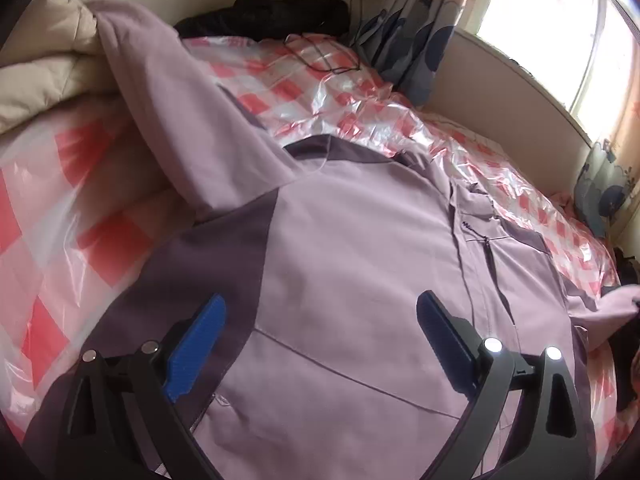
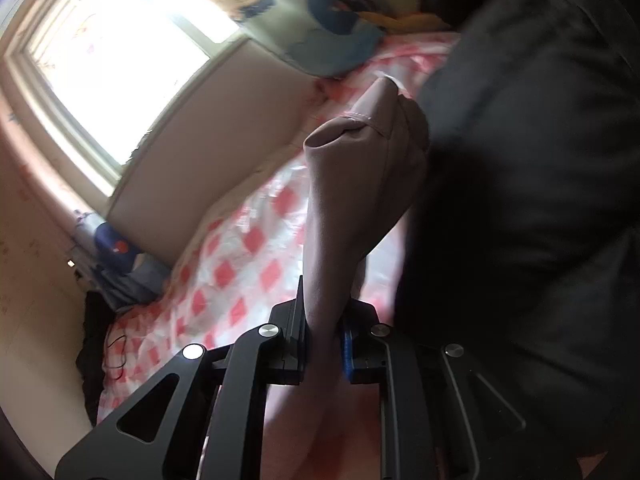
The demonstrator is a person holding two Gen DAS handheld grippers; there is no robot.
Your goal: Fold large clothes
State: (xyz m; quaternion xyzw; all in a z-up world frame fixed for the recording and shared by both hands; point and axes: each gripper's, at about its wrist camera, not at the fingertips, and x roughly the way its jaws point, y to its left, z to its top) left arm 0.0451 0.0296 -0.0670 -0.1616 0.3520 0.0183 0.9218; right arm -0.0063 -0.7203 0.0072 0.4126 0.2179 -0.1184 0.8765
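Left tool (image 1: 320, 320) gapes over the lilac jacket (image 1: 360, 248) — right tool (image 2: 323, 320) clamps its sleeve (image 2: 352, 184).

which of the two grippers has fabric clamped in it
The right gripper: its jaws are shut on the jacket sleeve. The left gripper hangs open over the lilac jacket.

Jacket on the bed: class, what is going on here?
A person with two handheld grippers is folding a lilac jacket spread on the bed. The right gripper is shut on a sleeve, lifted off the bed. The left gripper is open above the jacket's body, gripping nothing.
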